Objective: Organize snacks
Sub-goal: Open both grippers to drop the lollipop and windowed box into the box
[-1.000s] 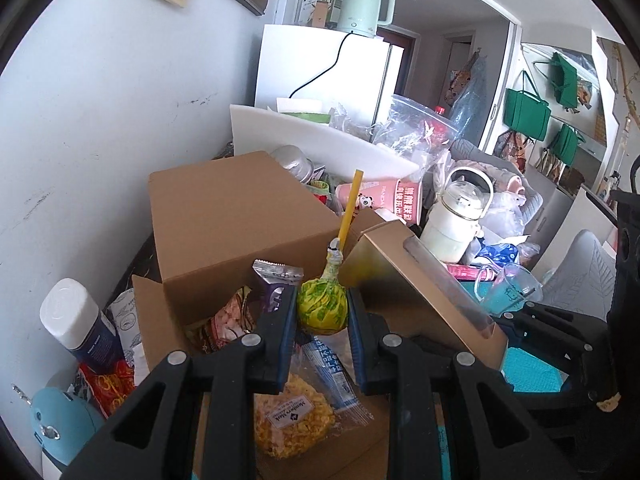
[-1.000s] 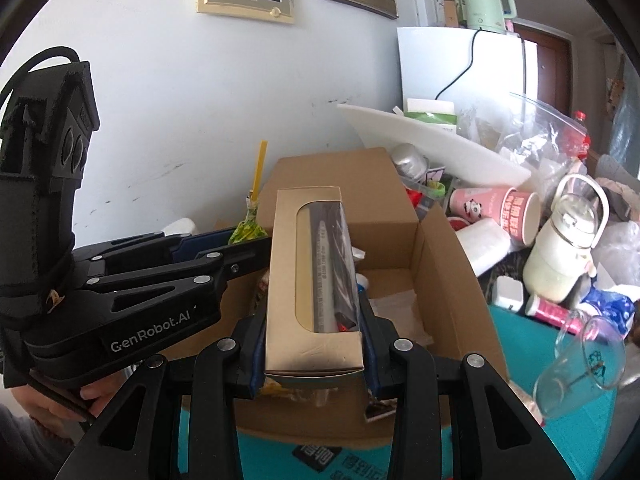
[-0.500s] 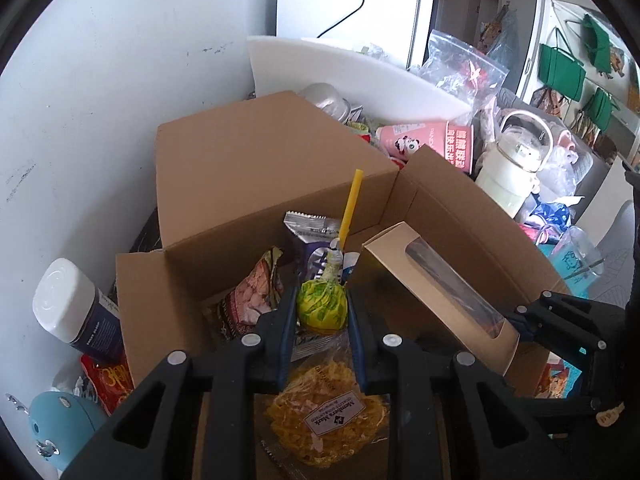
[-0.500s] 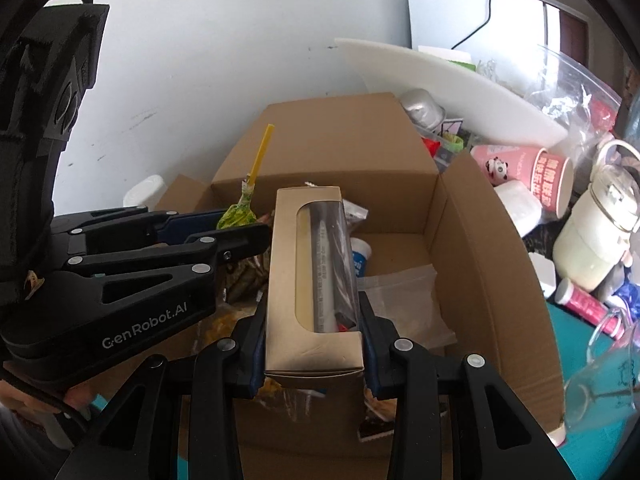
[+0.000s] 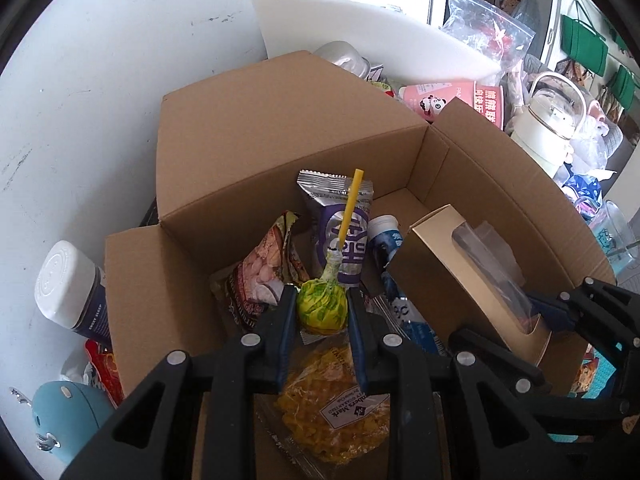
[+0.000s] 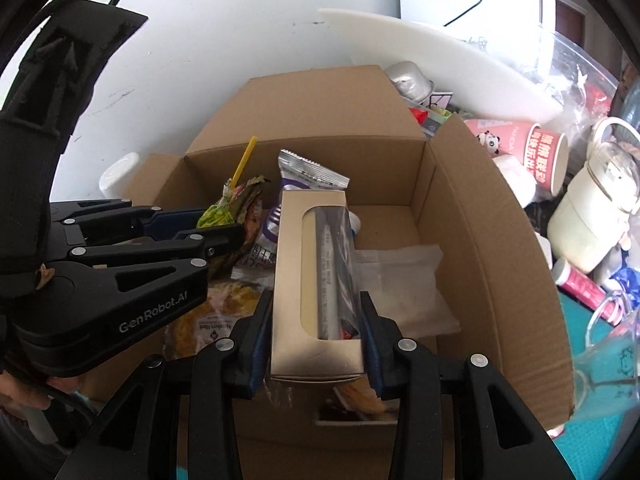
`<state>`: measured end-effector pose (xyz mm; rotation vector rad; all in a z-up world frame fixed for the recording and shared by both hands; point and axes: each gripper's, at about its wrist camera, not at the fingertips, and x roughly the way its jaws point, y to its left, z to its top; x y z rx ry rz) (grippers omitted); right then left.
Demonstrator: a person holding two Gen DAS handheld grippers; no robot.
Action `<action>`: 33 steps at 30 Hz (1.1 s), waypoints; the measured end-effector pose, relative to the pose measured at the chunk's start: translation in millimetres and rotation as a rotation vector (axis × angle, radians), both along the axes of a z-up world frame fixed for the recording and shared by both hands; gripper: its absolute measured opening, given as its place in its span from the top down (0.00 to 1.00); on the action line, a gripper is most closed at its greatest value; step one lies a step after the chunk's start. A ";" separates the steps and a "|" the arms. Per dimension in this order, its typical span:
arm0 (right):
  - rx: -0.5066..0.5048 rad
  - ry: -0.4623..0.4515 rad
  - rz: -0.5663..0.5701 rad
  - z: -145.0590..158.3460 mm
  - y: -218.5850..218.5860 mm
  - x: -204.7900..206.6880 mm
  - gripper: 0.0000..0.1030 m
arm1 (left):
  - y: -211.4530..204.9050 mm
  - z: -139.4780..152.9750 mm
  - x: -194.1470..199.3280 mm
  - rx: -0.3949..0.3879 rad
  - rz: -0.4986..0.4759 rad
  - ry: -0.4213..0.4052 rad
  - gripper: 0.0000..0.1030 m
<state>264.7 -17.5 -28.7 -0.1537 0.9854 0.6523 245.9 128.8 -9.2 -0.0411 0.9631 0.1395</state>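
— Cardboard box [image 5: 280, 128] open, flaps up, crowded with snacks. Left gripper [image 5: 322, 316] inside it, jaws clamped on a yellow-green wrapped lollipop [image 5: 322, 308], stick pointing up and away.

— Seen too from the right wrist: left gripper [image 6: 216, 226] over the near-left part of the box [image 6: 500, 248], lollipop [image 6: 216, 214] mostly hidden between the black fingers, only the crinkled top and yellow stick clear.

— And the right gripper [image 6: 316, 340]?

— Jaws pressed on both sides of a tan windowed carton [image 6: 312, 280], held lengthwise above the box interior. Dark contents behind the window, print too small to read. From the left wrist, same carton [image 5: 452, 276] tilted, near end covered by the right gripper [image 5: 544, 314].

— Below, in the box?

— Purple and silver packet [image 5: 340, 232] upright against the back wall, partly crossed by the stick. Brownish pouch [image 5: 264, 276] beside it, crumpled, picture hard to make out. Bag of yellow snack [image 5: 336, 400] under the left fingers, label upside down and half cut off. Clear flat bag [image 6: 400, 284] on the floor, right part. White-capped tube [image 5: 384, 232] largely hidden behind the carton.

— Outside the box?

— White-lidded jar [image 5: 68, 292] left of the flap, cream kettle [image 5: 548, 128] and pink panda cup [image 5: 448, 100] beyond the far right corner, all partly blocked by clutter.
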 end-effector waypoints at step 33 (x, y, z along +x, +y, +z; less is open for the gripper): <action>-0.002 -0.050 -0.136 46.3 -51.8 -34.2 0.45 | -35.0 46.1 -43.3 0.001 -0.109 -0.086 0.21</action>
